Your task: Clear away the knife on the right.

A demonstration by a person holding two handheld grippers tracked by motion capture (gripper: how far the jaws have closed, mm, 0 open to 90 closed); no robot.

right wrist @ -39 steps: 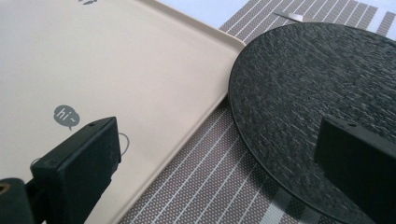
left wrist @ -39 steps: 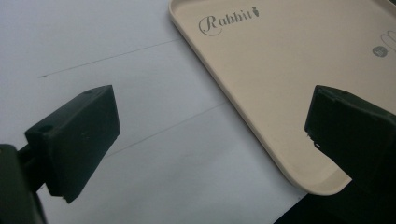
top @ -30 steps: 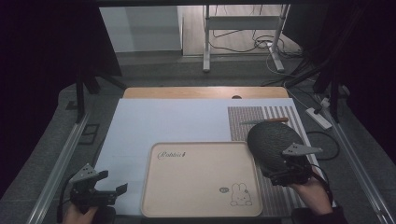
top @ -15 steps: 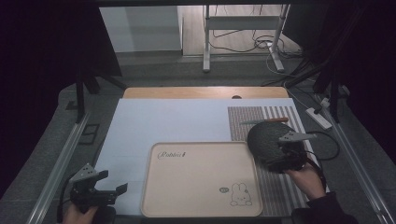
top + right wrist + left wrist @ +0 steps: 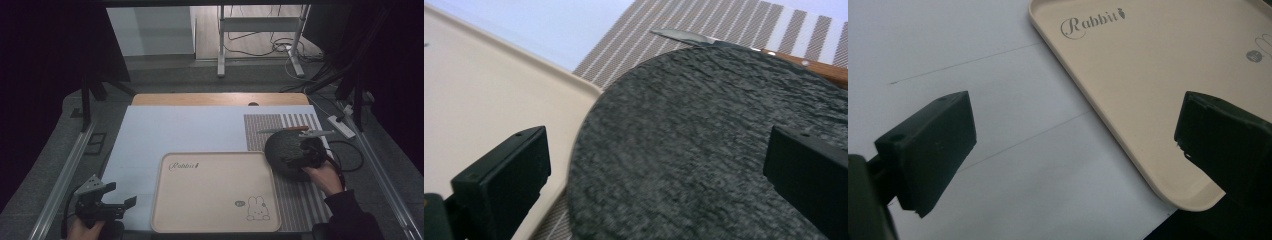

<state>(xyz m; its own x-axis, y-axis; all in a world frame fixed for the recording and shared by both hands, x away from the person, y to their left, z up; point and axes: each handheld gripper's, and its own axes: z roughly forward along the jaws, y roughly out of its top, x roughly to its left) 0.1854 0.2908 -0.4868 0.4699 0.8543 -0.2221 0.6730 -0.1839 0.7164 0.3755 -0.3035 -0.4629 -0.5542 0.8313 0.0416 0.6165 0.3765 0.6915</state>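
Knife [image 5: 744, 47] half hidden behind slate plate [image 5: 704, 150] — both grippers' jaws wide apart, empty.

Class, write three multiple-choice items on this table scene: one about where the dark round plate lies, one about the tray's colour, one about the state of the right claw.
1. Where does the dark round plate lie?
A. on the striped mat
B. inside the tray
C. on the floor

2. What colour is the tray?
A. blue
B. cream
C. black

3. How does the right claw stand?
A. shut on a knife
B. shut on the tray's rim
C. open above the plate

Answers: 1 A, since stripes show around the plate in the high view; 2 B, as the pale tray with the rabbit print is cream; 3 C, because the right gripper view shows both jaws wide apart over the slate.
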